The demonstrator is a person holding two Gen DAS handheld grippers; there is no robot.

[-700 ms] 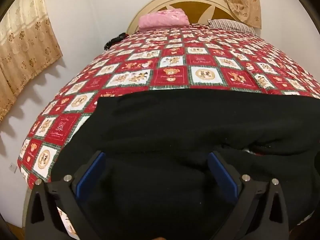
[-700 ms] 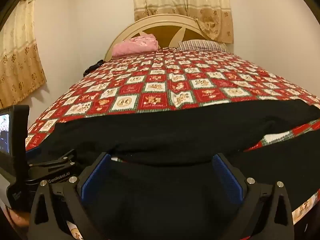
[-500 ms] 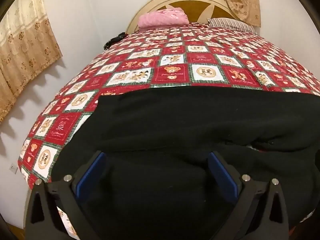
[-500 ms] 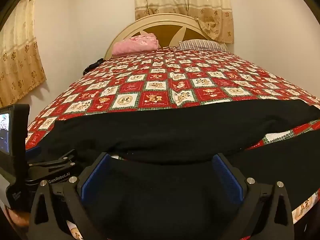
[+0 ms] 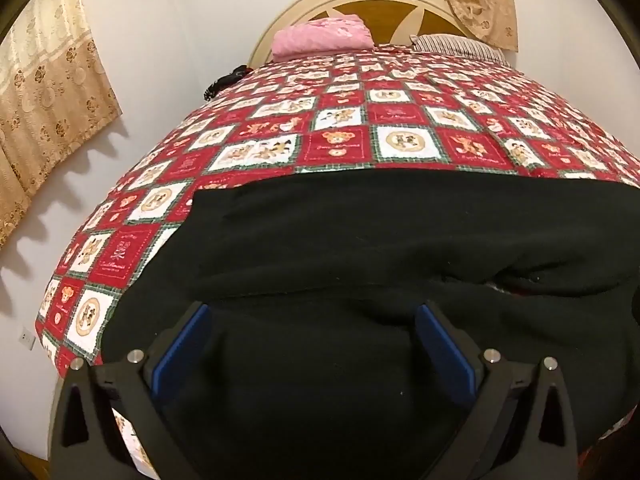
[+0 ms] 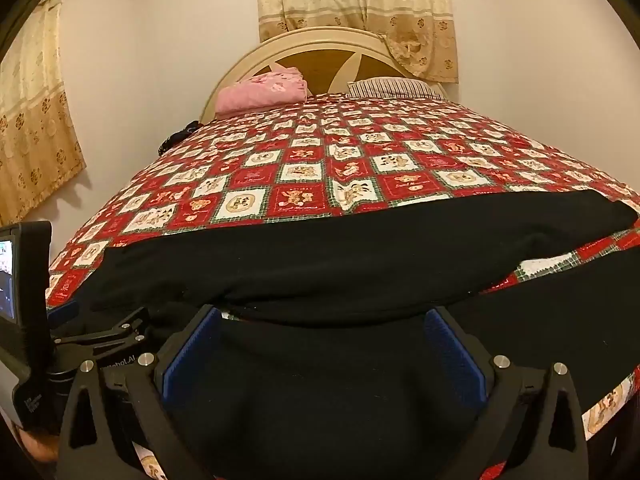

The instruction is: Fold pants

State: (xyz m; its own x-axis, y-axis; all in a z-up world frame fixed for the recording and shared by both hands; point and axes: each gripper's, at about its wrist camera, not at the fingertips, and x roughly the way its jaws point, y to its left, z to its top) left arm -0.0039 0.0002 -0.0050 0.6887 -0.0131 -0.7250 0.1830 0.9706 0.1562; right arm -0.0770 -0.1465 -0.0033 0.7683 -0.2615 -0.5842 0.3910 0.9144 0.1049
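Black pants [image 5: 360,240] lie spread across the near end of the bed, also in the right wrist view [image 6: 340,260], one leg folded part way over the other, with a strip of quilt showing between the legs at the right. My left gripper [image 5: 312,320] is open, its blue pads [image 5: 180,344] wide apart just above the near pant leg. My right gripper [image 6: 324,320] is open over the near edge of the pants, empty. The left gripper's body [image 6: 100,336] shows at the left of the right wrist view.
The bed has a red and white checked quilt [image 5: 400,128]. A pink folded blanket [image 5: 320,36] and a striped pillow [image 5: 456,46] lie by the headboard [image 6: 320,52]. A dark object [image 5: 224,80] lies at the left bed edge. Walls and curtains surround the bed.
Both views have shifted slightly downward and nearer the pants. Both grippers stay open. The pants have not visibly moved.
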